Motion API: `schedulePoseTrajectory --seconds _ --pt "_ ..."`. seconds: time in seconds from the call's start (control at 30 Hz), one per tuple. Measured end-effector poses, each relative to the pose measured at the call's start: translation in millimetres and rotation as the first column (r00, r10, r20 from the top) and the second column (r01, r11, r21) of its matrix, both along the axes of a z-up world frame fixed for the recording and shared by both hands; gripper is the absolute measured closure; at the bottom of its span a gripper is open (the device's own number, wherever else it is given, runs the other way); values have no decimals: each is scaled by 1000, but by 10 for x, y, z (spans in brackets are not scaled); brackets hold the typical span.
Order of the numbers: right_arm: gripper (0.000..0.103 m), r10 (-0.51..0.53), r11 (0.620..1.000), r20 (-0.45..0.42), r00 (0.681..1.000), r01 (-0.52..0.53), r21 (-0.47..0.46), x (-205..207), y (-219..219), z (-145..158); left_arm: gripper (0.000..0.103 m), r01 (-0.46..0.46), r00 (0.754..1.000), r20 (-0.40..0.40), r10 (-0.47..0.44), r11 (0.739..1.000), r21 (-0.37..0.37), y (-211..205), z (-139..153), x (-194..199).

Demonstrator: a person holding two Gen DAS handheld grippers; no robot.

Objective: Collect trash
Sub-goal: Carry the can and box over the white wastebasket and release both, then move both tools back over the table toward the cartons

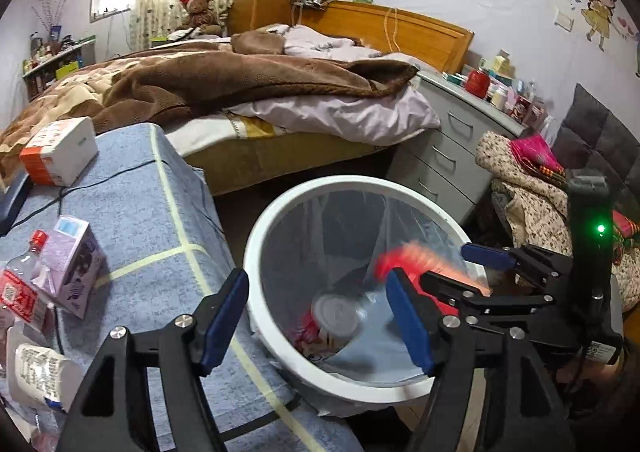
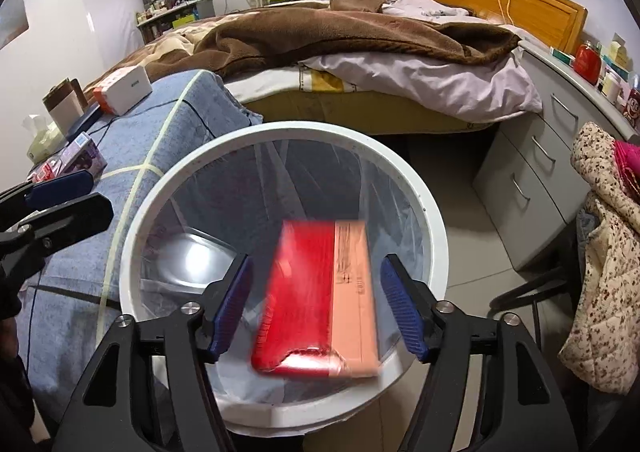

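Pointing steeply down over the white trash bin (image 2: pixel 276 132), the right gripper (image 2: pixel 316 312) has its jaws spread, a blurred red box (image 2: pixel 316 300) loose between them. The left gripper (image 1: pixel 316 324) is spread too, above a can (image 1: pixel 338 318) in the bin. Beyond lie a blue-covered table (image 1: pixel 160 220) with a purple carton (image 1: pixel 74 264) and an unmade bed (image 1: pixel 248 92).

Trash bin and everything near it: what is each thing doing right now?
Trash bin: upright, lined with a clear bag.
Red box: blurred, loose between the right gripper's fingers, over the bin.
Can: lying inside the bin.
Right gripper: open, touching nothing.
Left gripper: open, empty, over the bin.
Purple carton: tipped over on the blue cloth.
Bottle: lying down, cap on.
Drawers: closed.
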State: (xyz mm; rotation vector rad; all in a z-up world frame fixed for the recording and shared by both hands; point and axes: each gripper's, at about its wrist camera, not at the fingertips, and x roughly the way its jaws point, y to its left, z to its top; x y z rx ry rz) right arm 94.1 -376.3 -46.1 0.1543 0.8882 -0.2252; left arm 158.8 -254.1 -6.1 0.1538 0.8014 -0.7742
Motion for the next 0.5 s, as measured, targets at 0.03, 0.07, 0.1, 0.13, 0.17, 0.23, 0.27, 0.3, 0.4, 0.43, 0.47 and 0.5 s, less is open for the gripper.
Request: schedulePoseTrajectory --seconds 0.03,0.07,0.1,0.13,0.17,0.23,0.27,0.3,0.4,0.43,0.47,0.5 --pt "31 0 1000 9 1000 0 0 -8 3 20 29 -5 1000 -2 5 1000 -2 24 9 6" --pt "31 -1 1000 17 1000 1 0 -15 12 36 29 -11 1000 -4 11 1000 -8 48 19 14" --pt "31 -4 1000 23 1000 4 -1 -25 18 54 29 -22 1000 -2 22 1000 -13 87 38 12" --pt "31 -6 1000 26 1000 6 -2 -20 22 65 29 -27 1000 2 27 1000 -16 116 52 10" --pt "31 -4 1000 34 999 4 -1 -36 41 91 29 -30 1000 8 30 999 -20 137 70 4" --pt "31 -3 1000 47 999 3 -10 -28 68 123 29 -41 999 22 41 999 -20 199 105 -8" --pt "31 -1 1000 51 999 1 -13 -20 89 131 29 -48 998 29 48 999 -21 230 123 -13" --pt "31 4 1000 56 998 -3 -14 -25 117 147 29 -58 998 32 59 998 -25 278 143 -17" --pt "31 8 1000 66 998 -7 -14 -12 173 174 29 -81 996 38 83 996 -36 411 195 -15" --pt "31 10 1000 70 997 -9 -17 -11 202 188 29 -91 995 46 93 995 -34 450 208 -16" --pt "31 13 1000 77 997 -12 -21 -9 235 207 29 -99 993 60 101 995 -31 497 229 -19" --pt "31 17 1000 83 996 -15 -23 -2 258 224 29 -108 991 72 110 994 -28 543 249 -23"
